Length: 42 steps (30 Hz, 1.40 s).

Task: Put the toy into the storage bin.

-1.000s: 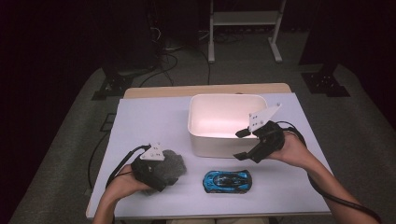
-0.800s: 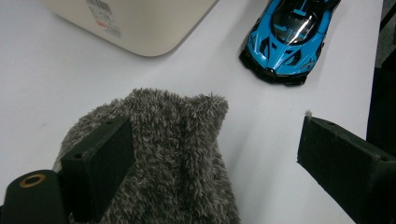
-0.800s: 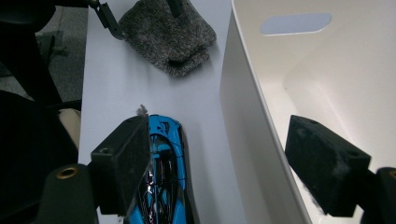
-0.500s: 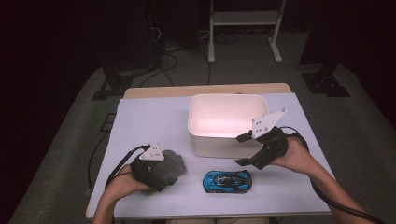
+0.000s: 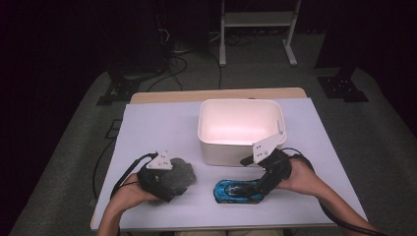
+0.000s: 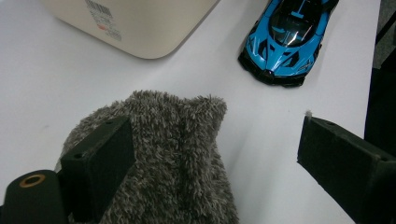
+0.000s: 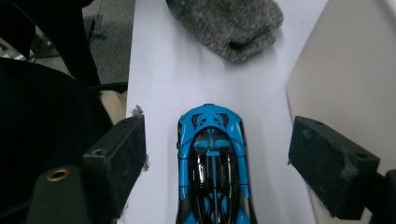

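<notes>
Straddled the toy car (image 7: 212, 163) with right gripper (image 7: 217, 154) spread wide, ungrasping; tub (image 5: 239, 129) at twelve o'clock, fuzzy cloth (image 5: 177, 173) at nine.

A cream plastic bin (image 5: 241, 132) stands on the white table (image 5: 162, 128), near its far edge.

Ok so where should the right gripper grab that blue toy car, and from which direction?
Grip the blue toy car across its two long flanks, about mid-body, probably coming from its rear end along its length, as the right gripper is already lined up. The car lies flat on the table, narrow enough to fit between the open jaws, with bare table showing on both sides of it.
</notes>
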{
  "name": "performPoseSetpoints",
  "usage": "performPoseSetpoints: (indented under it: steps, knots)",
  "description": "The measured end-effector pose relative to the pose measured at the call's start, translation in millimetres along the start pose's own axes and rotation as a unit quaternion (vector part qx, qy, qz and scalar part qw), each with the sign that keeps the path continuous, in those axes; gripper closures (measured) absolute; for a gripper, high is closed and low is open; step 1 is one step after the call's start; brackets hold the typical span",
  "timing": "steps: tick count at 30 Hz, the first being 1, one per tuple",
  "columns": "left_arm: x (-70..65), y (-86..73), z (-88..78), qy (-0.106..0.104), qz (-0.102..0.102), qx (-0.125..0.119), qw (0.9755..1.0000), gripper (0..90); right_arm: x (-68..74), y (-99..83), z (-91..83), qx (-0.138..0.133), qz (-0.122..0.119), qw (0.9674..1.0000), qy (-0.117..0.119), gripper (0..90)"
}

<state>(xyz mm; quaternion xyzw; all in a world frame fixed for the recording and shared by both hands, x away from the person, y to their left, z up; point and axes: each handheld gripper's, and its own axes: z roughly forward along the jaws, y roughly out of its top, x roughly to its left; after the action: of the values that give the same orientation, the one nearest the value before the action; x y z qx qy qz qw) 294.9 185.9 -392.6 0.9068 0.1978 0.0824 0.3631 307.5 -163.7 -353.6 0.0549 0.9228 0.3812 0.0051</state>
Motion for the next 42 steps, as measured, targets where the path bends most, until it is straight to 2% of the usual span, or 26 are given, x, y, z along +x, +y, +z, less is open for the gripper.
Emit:
performPoseSetpoints:
  steps: [8, 19, 31, 42]
  knots:
    - [-0.3, -0.6, -0.6, 0.001, -0.002, 0.000, 1.0000, 10.1, -1.3, -14.7, 30.7, 0.028, 0.011, 0.9994, 0.017, 15.6]
    - [-0.4, -1.4, 0.1, -0.003, -0.004, 0.000, 1.0000, 10.1, -5.7, -29.5, 60.8, 0.063, 0.015, 0.9978, 0.014, 14.5]
    - [0.4, -2.1, -0.3, -0.002, -0.003, 0.002, 1.0000, 10.1, -9.0, -38.7, 75.4, 0.089, 0.017, 0.9959, 0.006, 13.9]
    - [0.3, -2.8, 0.3, -0.005, -0.003, 0.004, 1.0000, 10.0, -5.5, -40.0, 84.3, 0.101, 0.000, 0.9949, -0.003, 13.9]
